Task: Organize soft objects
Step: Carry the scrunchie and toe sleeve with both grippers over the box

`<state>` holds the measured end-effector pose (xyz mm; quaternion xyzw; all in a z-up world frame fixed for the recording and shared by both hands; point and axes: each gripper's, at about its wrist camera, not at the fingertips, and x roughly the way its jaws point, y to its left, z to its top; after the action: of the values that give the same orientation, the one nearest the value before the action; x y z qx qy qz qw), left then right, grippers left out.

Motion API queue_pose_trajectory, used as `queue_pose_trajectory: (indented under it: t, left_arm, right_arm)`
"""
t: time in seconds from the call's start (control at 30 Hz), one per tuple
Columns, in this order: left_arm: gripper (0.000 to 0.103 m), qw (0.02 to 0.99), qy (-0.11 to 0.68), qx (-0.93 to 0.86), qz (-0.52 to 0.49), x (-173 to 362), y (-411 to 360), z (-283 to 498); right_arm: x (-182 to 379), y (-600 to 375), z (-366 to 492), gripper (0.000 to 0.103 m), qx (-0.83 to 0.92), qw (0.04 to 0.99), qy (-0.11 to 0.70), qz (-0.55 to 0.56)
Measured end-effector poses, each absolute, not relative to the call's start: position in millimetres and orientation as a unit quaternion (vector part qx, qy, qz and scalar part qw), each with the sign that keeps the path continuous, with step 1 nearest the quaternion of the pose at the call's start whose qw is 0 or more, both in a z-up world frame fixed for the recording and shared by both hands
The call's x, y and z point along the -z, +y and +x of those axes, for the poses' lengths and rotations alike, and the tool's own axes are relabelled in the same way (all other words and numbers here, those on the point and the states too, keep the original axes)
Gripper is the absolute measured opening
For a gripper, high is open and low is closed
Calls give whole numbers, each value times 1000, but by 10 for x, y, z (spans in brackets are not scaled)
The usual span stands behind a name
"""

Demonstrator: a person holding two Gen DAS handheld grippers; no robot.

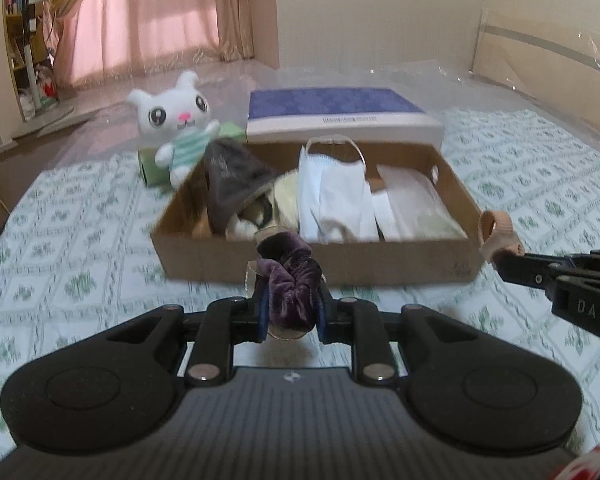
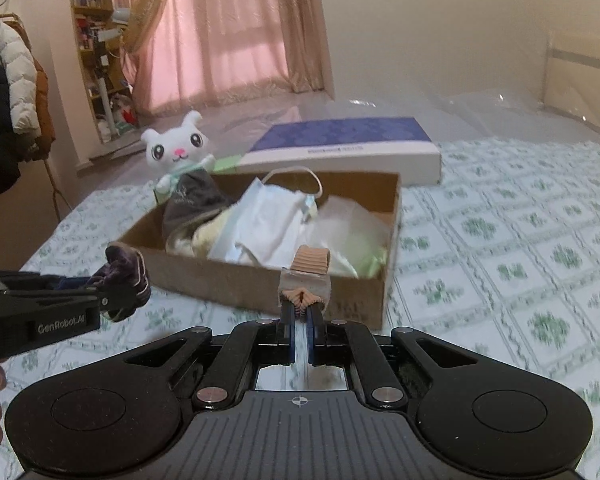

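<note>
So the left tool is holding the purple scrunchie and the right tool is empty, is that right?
Not quite. The left tool does hold the purple scrunchie, but the right tool is not empty: the right wrist view shows it pinching a peach hair band.

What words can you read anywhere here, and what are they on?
"DAS" on the side of the right gripper.
"GenRobot.AI" on the side of the left gripper.
Print on the blue box lid's white edge: too blurred to read.
Pale print on the grey cloth: unreadable.
</note>
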<state>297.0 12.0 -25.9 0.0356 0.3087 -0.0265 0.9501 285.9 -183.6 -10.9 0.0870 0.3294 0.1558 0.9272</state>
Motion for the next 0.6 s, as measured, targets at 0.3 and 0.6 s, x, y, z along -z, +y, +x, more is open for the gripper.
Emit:
queue_pose_trajectory:
  t: [0.3,0.6]
  left_arm:
    - [21,958,281,19,45,63,246,3607]
    - [22,954,295,31,36,230,324,4144]
  right_arm:
    - [17,-1711,3419,5,-179,928,312,96]
    - [109,-1486,3853,5,-197,922,318,98]
